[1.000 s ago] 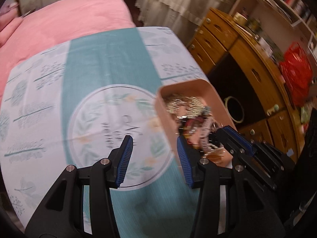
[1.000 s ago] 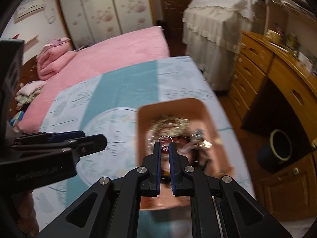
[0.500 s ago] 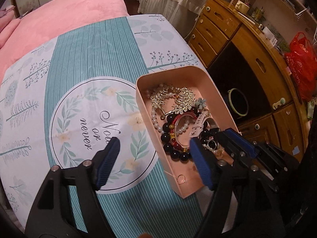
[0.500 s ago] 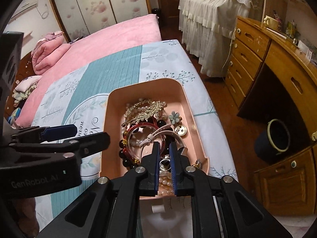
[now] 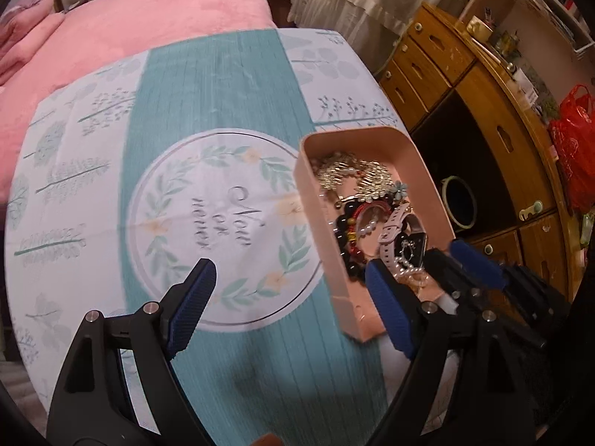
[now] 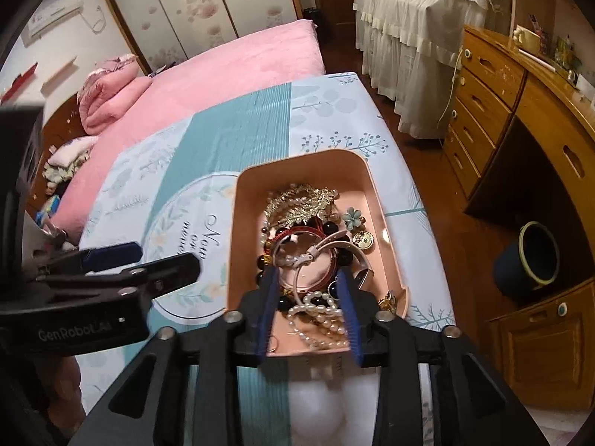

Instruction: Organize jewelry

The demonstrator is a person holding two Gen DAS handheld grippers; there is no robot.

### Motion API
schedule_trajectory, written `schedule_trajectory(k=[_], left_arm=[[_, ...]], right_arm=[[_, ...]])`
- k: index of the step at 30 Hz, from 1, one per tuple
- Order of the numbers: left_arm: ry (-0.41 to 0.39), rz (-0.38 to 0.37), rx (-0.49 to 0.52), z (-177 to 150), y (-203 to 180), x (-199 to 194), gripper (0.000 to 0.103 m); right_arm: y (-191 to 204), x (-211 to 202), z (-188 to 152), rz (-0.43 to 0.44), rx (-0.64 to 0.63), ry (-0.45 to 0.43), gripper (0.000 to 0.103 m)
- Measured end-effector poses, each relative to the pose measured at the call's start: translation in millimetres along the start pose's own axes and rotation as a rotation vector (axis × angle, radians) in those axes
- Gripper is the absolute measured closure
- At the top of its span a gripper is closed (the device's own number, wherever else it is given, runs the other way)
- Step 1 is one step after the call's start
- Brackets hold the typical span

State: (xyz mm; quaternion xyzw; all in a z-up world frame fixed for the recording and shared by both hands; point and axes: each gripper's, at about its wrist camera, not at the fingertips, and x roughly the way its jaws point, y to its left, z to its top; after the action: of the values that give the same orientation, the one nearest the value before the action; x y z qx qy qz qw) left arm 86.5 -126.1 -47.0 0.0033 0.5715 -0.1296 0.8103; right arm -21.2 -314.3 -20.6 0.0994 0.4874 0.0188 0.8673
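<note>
A pink tray stands on the teal and white cloth. It holds a tangle of jewelry: a gold leaf piece, a pearl string, dark beads, a red bangle, a pale pink watch. My right gripper is open and empty, just above the tray's near end over the pearls. My left gripper is open and empty, over the cloth at the tray's left side; it also shows in the right wrist view.
A pink bed lies beyond the cloth. A wooden dresser stands on the right, with a dark bin on the floor beside it. A red bag hangs at the far right.
My right gripper has opened from shut and now straddles the pearls at the tray's near end. My left gripper has opened wider and shifted a little.
</note>
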Motion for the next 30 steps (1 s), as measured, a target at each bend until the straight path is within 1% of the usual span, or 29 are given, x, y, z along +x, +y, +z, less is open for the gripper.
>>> schedule_trajectory(k=[5, 10, 13, 15, 18, 20, 25, 27, 30], left_arm=[[-0.035, 0.02, -0.029, -8, 19, -35, 0.022], [-0.081, 0.057, -0.049, -16, 35, -74, 0.022], [-0.107, 0.07, -0.057, -25, 42, -98, 0.022], [-0.12, 0.084, -0.058, -33, 46, -112, 0.022], [-0.139, 0.112, -0.064, -47, 53, -129, 0.022], [-0.141, 0.131, -0.08, -54, 58, -136, 0.022], [-0.16, 0.181, -0.116, -71, 67, -152, 0.022], [-0.165, 0.178, -0.12, -77, 68, -157, 0.022], [-0.166, 0.178, -0.124, -83, 68, -162, 0.022]], right_arm=[[8, -21, 4, -0.001, 0.011, 0.006, 0.065], [32, -46, 4, 0.004, -0.002, 0.015, 0.065], [51, -64, 3, 0.003, -0.013, 0.011, 0.059], [62, -77, 1, 0.001, -0.017, -0.003, 0.051], [81, -95, -2, -0.018, -0.045, -0.027, 0.044], [92, -103, -5, -0.031, -0.063, -0.025, 0.041], [112, -119, -17, -0.034, -0.072, -0.003, 0.039], [118, -124, -21, -0.031, -0.075, 0.009, 0.038], [127, -132, -27, -0.05, -0.092, 0.012, 0.036]])
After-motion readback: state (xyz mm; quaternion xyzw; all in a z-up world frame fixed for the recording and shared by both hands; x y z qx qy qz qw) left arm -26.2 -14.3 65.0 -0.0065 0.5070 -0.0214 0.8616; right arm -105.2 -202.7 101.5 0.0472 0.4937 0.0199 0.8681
